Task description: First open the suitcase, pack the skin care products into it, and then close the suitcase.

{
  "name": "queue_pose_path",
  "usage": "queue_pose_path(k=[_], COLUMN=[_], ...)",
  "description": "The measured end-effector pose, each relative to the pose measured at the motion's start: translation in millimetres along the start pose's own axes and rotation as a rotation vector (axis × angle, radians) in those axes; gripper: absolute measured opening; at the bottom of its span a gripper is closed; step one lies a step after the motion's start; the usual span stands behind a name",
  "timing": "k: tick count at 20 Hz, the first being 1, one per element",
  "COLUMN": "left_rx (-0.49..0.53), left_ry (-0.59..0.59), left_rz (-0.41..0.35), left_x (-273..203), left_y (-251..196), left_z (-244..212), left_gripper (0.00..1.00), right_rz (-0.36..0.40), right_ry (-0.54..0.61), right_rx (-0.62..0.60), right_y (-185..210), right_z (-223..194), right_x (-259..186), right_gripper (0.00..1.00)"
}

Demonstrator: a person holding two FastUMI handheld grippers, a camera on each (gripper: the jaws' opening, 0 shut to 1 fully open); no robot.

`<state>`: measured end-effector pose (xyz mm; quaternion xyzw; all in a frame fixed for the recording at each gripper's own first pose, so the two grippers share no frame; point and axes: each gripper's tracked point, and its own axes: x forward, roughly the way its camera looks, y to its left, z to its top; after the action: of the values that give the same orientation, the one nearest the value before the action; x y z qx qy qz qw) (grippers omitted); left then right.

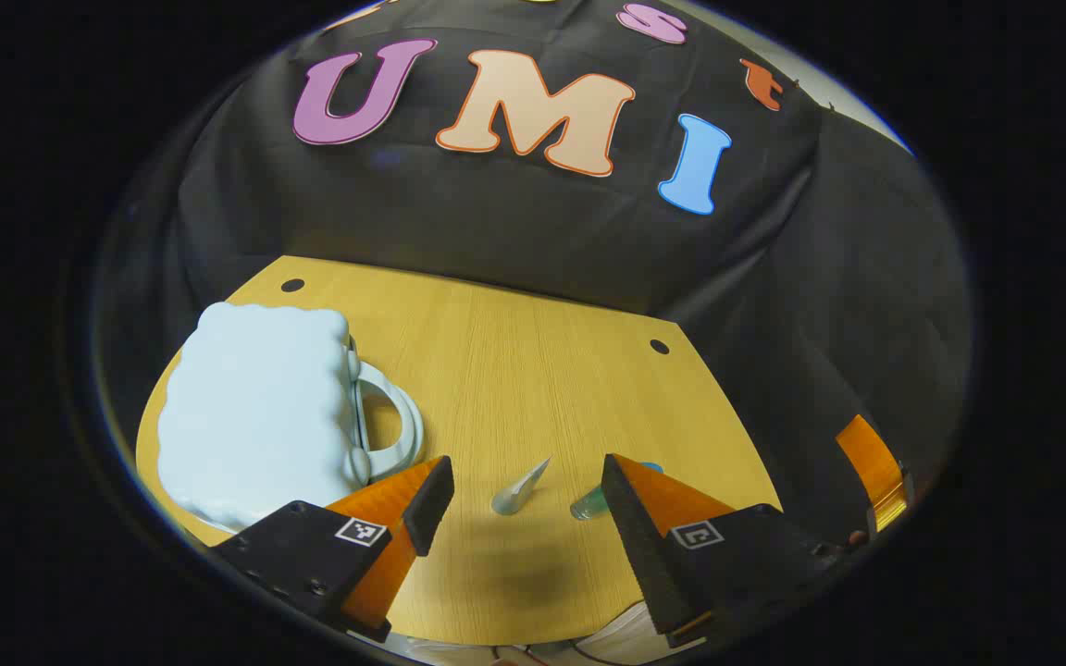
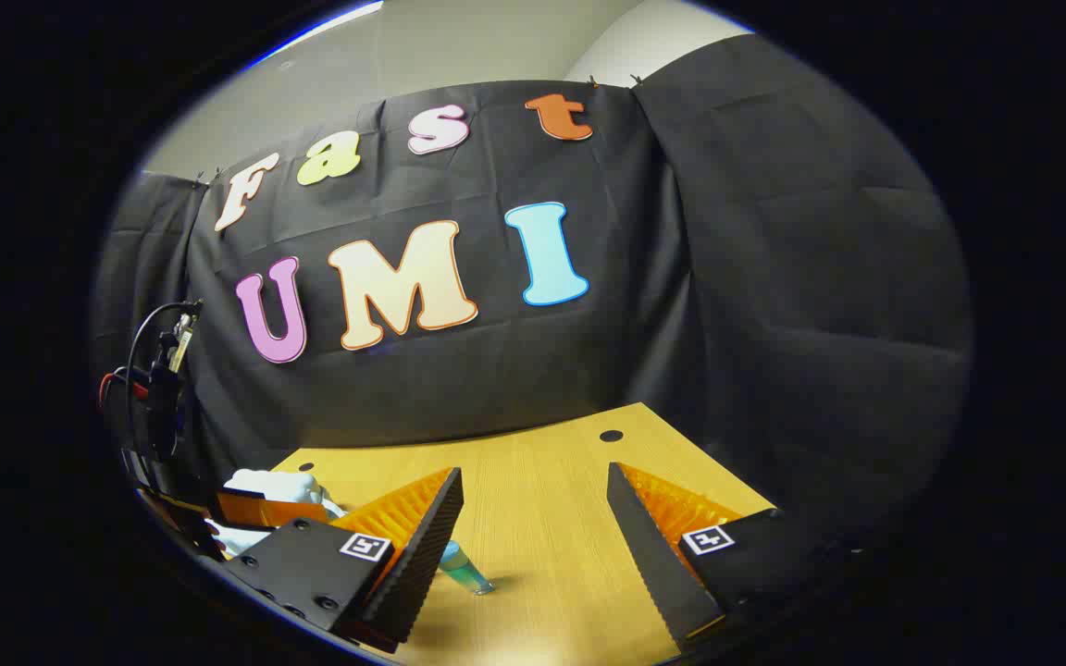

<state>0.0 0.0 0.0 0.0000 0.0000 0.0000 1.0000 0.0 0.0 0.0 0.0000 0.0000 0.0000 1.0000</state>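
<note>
L gripper (image 1: pixel 526 490) is hovering w/ jaws wide, framing a silver-grey tube (image 1: pixel 519 488) lying on the wooden table (image 1: pixel 533 370); a teal tube (image 1: pixel 591 504) is peeking beside its right finger. Closed pale-blue suitcase (image 1: pixel 255 416) is sitting left. R gripper (image 2: pixel 533 536), jaws also wide, is overlooking one teal tube (image 2: pixel 464 567).

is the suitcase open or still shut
Shut. In the left gripper view the pale blue suitcase lies flat on the table, lid down, handle beside it.
</note>
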Motion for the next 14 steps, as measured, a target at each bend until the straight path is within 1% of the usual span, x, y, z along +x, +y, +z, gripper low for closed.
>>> queue_pose_path(k=[1, 4, 6, 7, 8, 9, 10, 12, 14], left_rx=[-0.003, -0.007, -0.014, -0.016, -0.022, -0.025, -0.027, -0.027, -0.026], left_ry=[0.001, 0.002, 0.012, 0.019, 0.028, 0.037, 0.043, 0.053, 0.081], left_rz=[0.004, 0.021, 0.050, 0.062, 0.075, 0.089, 0.101, 0.113, 0.124], left_x=[-0.5, -0.8, 0.2, 0.5, 1.5, 1.9, 3.0, 7.4, 14.1], left_y=[2.1, 10.5, 21.9, 28.2, 34.5, 41.9, 48.2, 58.9, 68.6], left_z=[-0.1, 1.6, 1.1, -0.5, -0.2, 0.1, 1.5, 4.5, 4.3], left_gripper=[0.95, 0.95, 0.95, 0.99, 0.95, 0.94, 0.94, 0.94, 0.91], right_rz=[0.003, 0.023, 0.044, 0.053, 0.062, 0.069, 0.073, 0.083, 0.092], right_ry=[0.001, 0.014, 0.024, 0.029, 0.037, 0.043, 0.047, 0.055, 0.068], right_rx=[-0.001, -0.001, 0.000, -0.003, -0.007, -0.011, -0.012, -0.009, -0.004], right_y=[1.7, 9.2, 16.8, 20.5, 22.8, 25.4, 26.8, 31.2, 34.7], right_z=[-0.3, -7.6, -11.7, -12.8, -15.0, -17.1, -19.1, -22.2, -27.0], right_x=[0.6, 1.3, 1.1, 1.8, 2.6, 3.9, 5.4, 4.1, 5.4], right_gripper=[0.98, 0.98, 0.98, 0.98, 0.98, 0.95, 0.98, 0.98, 0.98])
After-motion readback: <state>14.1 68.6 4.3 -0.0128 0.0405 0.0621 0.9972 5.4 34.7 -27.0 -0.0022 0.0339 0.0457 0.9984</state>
